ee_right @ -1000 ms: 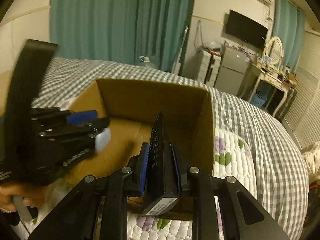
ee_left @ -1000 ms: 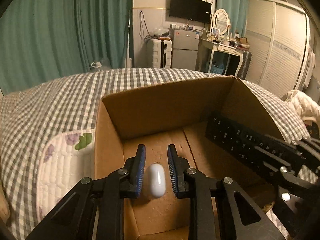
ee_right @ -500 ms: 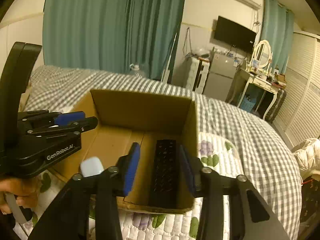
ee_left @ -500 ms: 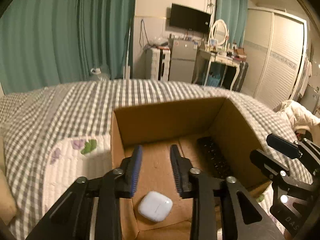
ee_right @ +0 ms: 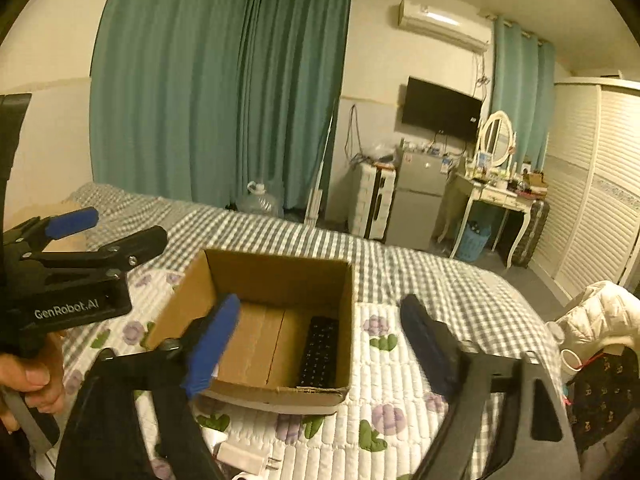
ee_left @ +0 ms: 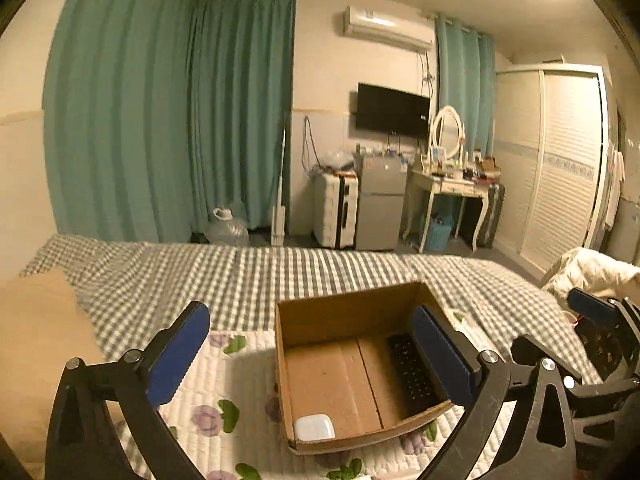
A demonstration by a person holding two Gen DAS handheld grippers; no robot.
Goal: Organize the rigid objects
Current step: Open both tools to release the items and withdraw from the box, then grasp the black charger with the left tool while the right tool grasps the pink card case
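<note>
While both tools hang above the bed, we see our left hand-held gripper (ee_left: 308,344) with its blue pads spread wide and nothing between them, where a second ago it clamped the white earbud case. Our right hand-held gripper (ee_right: 320,344) is likewise spread wide and bare; a second ago it pinched the black remote. Both have risen and drawn back from the cardboard box (ee_left: 344,316), which now looks smaller in each view. Inside the box, the white earbud case (ee_left: 314,427) lies flat on the floor in the near left corner, and the black remote (ee_left: 412,368) lies lengthwise along the right wall, well apart from the case. The box sits on a white floral quilt (ee_right: 384,396) spread over the grey checked bed (ee_left: 240,276).
</note>
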